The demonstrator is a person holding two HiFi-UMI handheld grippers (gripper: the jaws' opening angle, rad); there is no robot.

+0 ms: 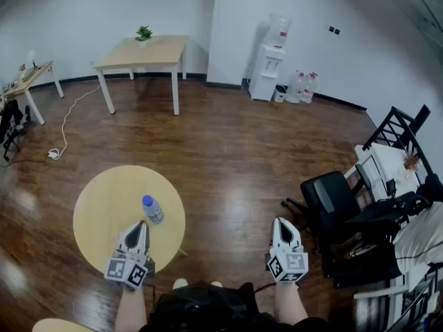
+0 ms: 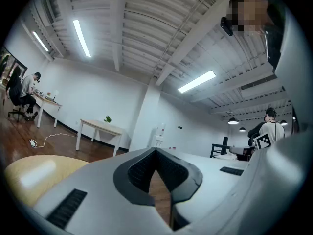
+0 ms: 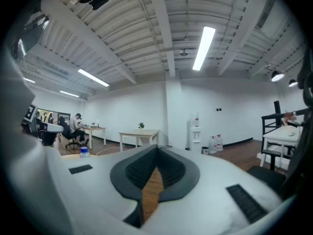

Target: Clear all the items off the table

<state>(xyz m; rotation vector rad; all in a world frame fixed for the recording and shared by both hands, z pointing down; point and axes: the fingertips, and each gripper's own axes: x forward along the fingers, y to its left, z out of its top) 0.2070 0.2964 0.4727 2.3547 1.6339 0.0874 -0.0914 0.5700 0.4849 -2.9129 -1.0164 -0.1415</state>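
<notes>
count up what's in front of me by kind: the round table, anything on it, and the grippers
round table: 1
water bottle with a blue cap, on the table: 1
grippers: 2 (left gripper, right gripper, both with nothing between their jaws)
total: 4

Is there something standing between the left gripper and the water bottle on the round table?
Nothing visible does. The water bottle stands just ahead of the left gripper, slightly to its right, with only the surface of the round table between them.
</notes>
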